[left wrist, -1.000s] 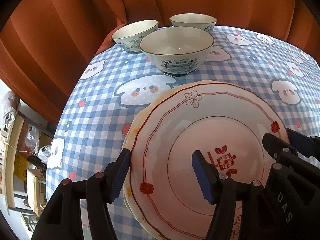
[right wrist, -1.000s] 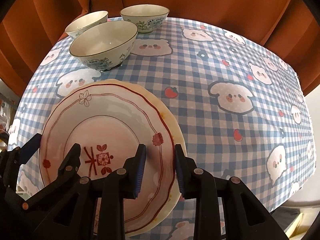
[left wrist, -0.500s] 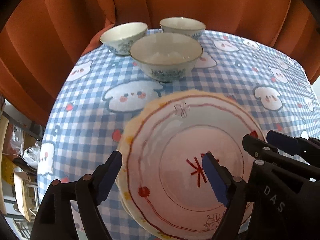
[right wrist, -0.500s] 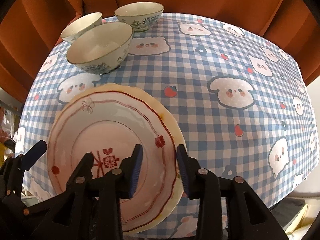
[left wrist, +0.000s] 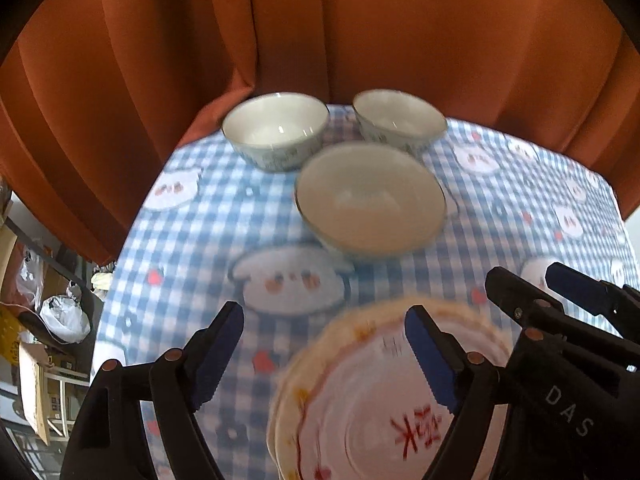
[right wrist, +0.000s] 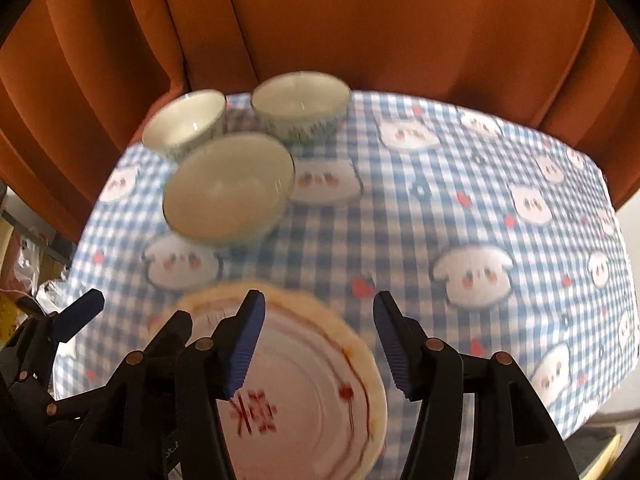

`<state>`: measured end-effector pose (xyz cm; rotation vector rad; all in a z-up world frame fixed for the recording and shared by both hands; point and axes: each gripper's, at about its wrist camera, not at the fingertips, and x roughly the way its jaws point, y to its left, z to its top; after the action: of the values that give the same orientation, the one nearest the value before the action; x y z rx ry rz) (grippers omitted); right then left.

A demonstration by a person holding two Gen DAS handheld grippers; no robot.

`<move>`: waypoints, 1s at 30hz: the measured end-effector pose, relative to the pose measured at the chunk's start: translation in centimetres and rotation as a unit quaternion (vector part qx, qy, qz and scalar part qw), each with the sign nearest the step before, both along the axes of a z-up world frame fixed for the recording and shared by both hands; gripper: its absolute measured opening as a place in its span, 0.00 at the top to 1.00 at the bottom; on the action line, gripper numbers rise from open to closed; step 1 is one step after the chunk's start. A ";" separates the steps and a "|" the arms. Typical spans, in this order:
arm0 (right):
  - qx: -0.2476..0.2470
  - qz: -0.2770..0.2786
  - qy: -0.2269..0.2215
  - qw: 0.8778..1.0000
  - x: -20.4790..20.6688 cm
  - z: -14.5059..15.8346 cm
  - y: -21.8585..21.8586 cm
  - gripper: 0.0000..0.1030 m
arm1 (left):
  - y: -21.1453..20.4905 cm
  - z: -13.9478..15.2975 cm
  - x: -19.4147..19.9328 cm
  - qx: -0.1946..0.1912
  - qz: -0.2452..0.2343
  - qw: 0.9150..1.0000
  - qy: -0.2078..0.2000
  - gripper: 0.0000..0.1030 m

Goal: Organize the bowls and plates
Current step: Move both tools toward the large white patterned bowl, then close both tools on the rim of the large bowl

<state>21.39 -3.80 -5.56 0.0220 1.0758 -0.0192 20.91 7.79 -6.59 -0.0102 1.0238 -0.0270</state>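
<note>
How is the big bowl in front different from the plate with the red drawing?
The front bowl is deep with tall sides; the top plate is flat and shallow. The bowl is plain creamy white inside; the plate has red lines and a red mark in its middle. The bowl stands alone on the checked tablecloth; the plate rests on another, yellowish plate. Both are round, empty and the right way up.

I'm in a home, at a dining table. A checked blue cloth (right wrist: 400, 240) printed with cartoon puppies covers it, rust-orange curtains (left wrist: 400, 40) hang close behind, and household bowls (left wrist: 370, 200) and plates (right wrist: 312, 392) sit on top. Off the left edge I see bags and boxes (left wrist: 40, 340) on the floor.
</note>
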 end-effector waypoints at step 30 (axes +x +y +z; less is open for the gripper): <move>0.038 0.023 0.007 0.999 13.0 -5.5 1.8 0.76 | -0.7 -5.0 11.4 0.043 0.025 0.998 0.023 0.76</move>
<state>34.35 -1.99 -11.02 0.0658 1.0909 0.0625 32.30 7.14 -11.62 0.0432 1.0693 0.0634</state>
